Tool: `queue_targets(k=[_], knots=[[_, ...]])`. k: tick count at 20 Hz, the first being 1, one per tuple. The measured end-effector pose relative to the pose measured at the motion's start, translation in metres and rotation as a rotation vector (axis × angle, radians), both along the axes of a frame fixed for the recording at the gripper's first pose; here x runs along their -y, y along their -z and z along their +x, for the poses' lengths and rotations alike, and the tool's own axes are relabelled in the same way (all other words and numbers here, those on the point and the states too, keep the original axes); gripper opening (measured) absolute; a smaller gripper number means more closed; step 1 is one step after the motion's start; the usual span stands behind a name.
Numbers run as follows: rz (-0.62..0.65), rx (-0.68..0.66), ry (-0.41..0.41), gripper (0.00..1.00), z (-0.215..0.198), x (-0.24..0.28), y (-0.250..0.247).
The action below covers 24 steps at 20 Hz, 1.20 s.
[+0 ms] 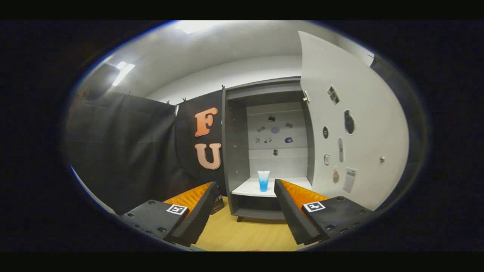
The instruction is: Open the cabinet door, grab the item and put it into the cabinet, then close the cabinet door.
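Black cloth makes up the booth wall (124, 143) on the left side, hanging in folds down to a light wood floor (242, 234). Moving right from that you hit the cabinet (235, 151), a grey upright unit with its back panel dotted with small stickers. Its door (363, 124) is swung wide open off to the right, pale on the inside face with a bunch of little stickers and tags stuck on it, plus a small knob near the far edge.

The item here is a blue tube (263, 180), clear-ish at the top and fading to a deeper blue at the bottom. It's standing upright on the white shelf (249, 187) inside the cabinet, close to the front edge.

As for the tongs (245, 200), they're spread wide apart and have hold of nothing at all. The tube sits well beyond the fingertips, and it lines up in the gap between the two fingers, a bit closer to the right one. Nothing is touching it. Below the white shelf there's a lower open compartment, dark inside, can't tell what's in it if anything.
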<state>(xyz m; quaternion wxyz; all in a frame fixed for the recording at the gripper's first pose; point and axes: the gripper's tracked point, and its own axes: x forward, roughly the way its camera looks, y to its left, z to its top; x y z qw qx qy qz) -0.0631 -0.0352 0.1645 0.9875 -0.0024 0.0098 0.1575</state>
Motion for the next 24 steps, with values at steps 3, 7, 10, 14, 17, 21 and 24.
queue_targets(k=[3,7,10,14,17,21,24], knots=[[-0.014,0.045,0.066,0.95,-0.039,0.033,-0.01],[-0.058,0.072,0.202,0.96,-0.082,0.09,-0.018],[-0.091,0.088,0.365,0.97,-0.094,0.143,-0.023],[-0.072,0.083,0.549,0.98,-0.086,0.207,-0.022],[-0.015,0.071,0.606,0.99,-0.066,0.234,-0.015],[0.09,0.062,0.617,0.98,-0.042,0.255,-0.007],[0.08,0.059,0.609,0.97,-0.032,0.268,-0.001]])
